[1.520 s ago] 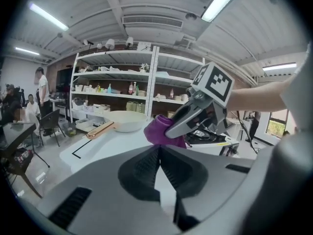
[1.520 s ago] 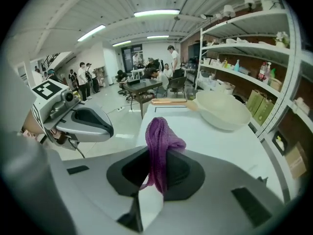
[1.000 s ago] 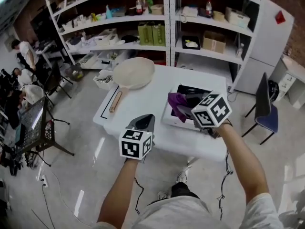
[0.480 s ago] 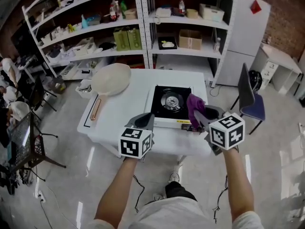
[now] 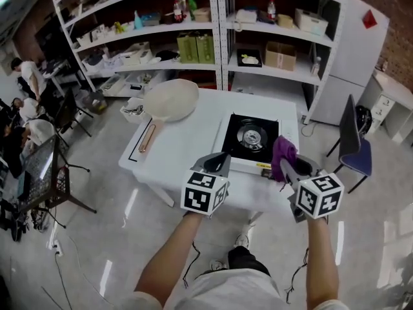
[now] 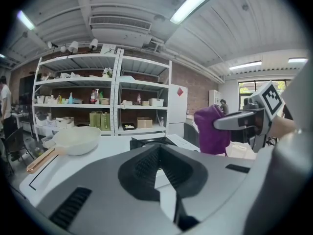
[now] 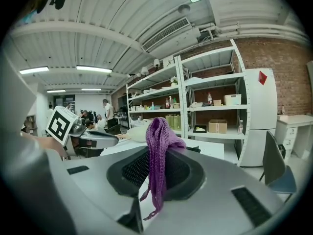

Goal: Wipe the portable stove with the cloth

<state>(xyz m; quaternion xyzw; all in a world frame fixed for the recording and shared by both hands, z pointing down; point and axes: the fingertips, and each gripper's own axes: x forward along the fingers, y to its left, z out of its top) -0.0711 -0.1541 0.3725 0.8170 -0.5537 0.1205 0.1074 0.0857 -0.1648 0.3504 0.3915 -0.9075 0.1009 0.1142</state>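
The portable stove [image 5: 250, 137], black-topped with a round burner, sits on the right half of the white table [image 5: 187, 150]. My right gripper [image 5: 289, 168] is shut on the purple cloth [image 5: 282, 155] and holds it up by the stove's front right corner, above the table's edge. In the right gripper view the cloth [image 7: 159, 151] hangs in a bunch from between the jaws. My left gripper [image 5: 216, 163] hovers at the stove's front left, shut and holding nothing. From the left gripper view, the stove [image 6: 146, 142] lies beyond the jaws and the cloth [image 6: 211, 129] is at the right.
A cream frying pan [image 5: 171, 100] with a wooden handle lies on the table's far left. Stocked white shelves [image 5: 219, 37] stand behind the table. A blue chair [image 5: 353, 148] is to the right. People sit at desks at the far left [image 5: 26, 108].
My right gripper has drawn the cloth back off the stove top toward me, to the stove's front right corner. The left gripper has stayed near the front edge.
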